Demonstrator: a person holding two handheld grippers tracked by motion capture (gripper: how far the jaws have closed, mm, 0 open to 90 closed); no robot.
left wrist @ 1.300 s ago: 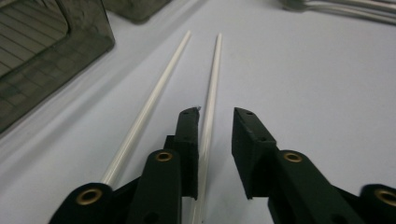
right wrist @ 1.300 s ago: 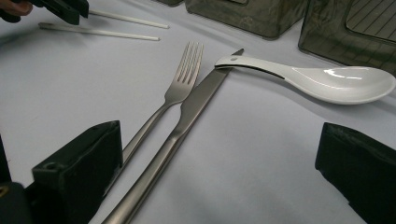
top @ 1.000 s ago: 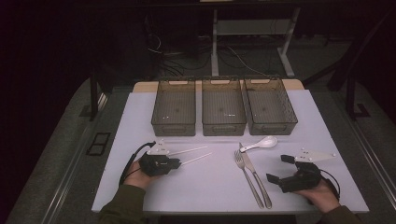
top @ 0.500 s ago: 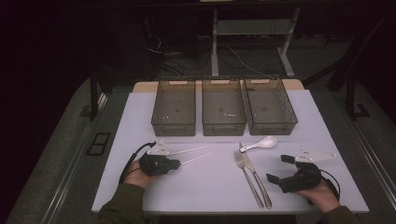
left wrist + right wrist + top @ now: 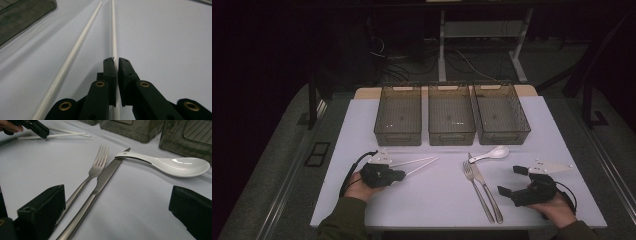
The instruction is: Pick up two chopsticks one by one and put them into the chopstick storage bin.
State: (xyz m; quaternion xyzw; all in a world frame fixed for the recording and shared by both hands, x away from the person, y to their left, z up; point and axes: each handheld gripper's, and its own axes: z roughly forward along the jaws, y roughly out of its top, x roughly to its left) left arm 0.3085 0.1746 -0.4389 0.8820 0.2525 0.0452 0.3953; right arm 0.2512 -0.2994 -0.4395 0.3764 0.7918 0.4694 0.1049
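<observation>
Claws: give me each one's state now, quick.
Left claw: closed on one white chopstick.
Right claw: open, holding nothing, near the fork and knife.

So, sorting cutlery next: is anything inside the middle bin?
The middle bin looks empty: its ribbed floor shows bare in the high view. Its near wall hides a strip of floor.

The table (image 5: 362, 140) wears a smooth, matt pale covering. Three bins (image 5: 451, 114) along its far edge look like smoky translucent plastic, faintly ribbed. The fork (image 5: 97, 165) and knife (image 5: 105, 178) are brushed metal with a dull sheen. The spoon (image 5: 180, 166) is glossy white, ceramic-looking. The chopsticks (image 5: 75, 52) are smooth white plastic, and each tool (image 5: 116, 65) is matt black.
</observation>
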